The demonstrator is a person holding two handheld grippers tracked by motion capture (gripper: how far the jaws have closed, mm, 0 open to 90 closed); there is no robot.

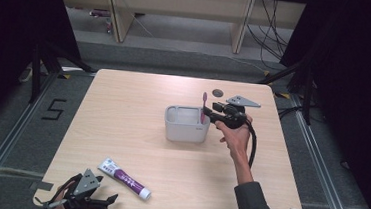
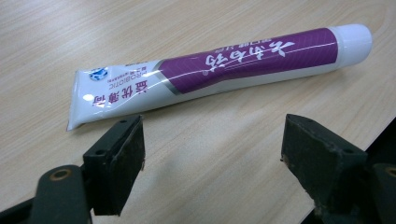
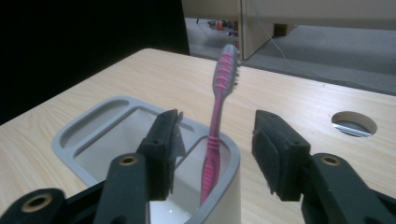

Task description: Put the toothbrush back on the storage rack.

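Toothbrush (image 3: 215,140) stands upright in the grey holder (image 1: 186,130) on the desk (image 1: 121,129), between the parted, non-gripping jaws of the right hand-held gripper (image 3: 215,151). Recommend withdrawing straight back, clear of the handle. Left hand-held gripper (image 2: 212,154) gapes wide, empty, near the toothpaste tube (image 2: 210,70).

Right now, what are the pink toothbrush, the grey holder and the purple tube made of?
The toothbrush looks like glossy pink plastic, with grey rubbery-looking ribs near its head. The holder seems to be matte grey plastic with a smooth white inside; ceramic is possible. The toothpaste tube looks like soft shiny plastic film: it is dented, with a flat crimped end and a hard white cap.
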